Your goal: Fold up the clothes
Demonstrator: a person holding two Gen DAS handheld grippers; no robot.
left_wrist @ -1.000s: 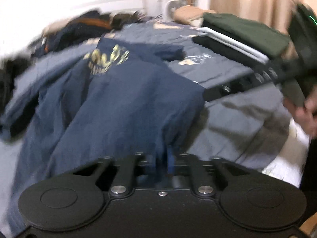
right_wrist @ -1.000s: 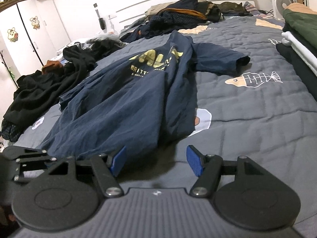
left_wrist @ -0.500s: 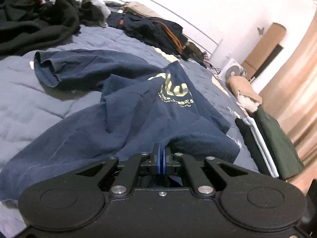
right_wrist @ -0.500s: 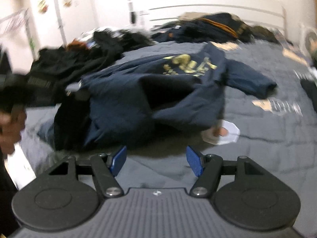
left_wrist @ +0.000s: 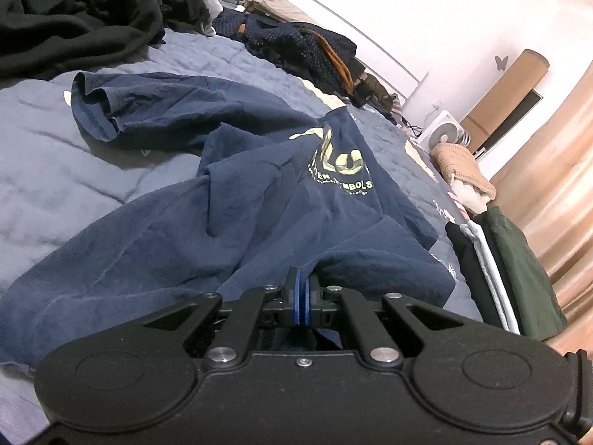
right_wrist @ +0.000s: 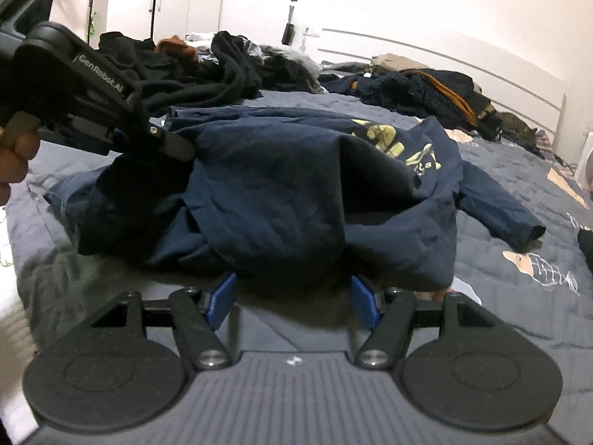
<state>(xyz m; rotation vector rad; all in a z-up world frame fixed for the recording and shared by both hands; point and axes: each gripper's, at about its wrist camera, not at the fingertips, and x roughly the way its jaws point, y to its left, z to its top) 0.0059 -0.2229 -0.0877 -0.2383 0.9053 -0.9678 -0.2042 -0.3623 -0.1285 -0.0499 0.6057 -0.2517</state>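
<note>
the left gripper (left_wrist: 302,293) is pinching the navy t-shirt (right_wrist: 296,185) hem while the right gripper (right_wrist: 292,298) is hovering, jaws apart, just before its near edge.

From my left wrist view I can't see where the left claw (left_wrist: 301,298) bites the navy T-shirt (left_wrist: 229,230), because the pinched cloth vanishes between the pressed blue pads and behind the black body, and the shirt's yellow print (left_wrist: 341,170) is creased so only part of the lettering reads. The folded stack (left_wrist: 511,274) beside the shirt runs out under the claw's body, so I can't count its layers. In my right wrist view the hand (right_wrist: 13,163) holding the other claw is cut off by the left edge, and the shirt's near hem sits in shadow just ahead of the right claw (right_wrist: 292,300), so I can't tell whether cloth touches the pads.
</note>
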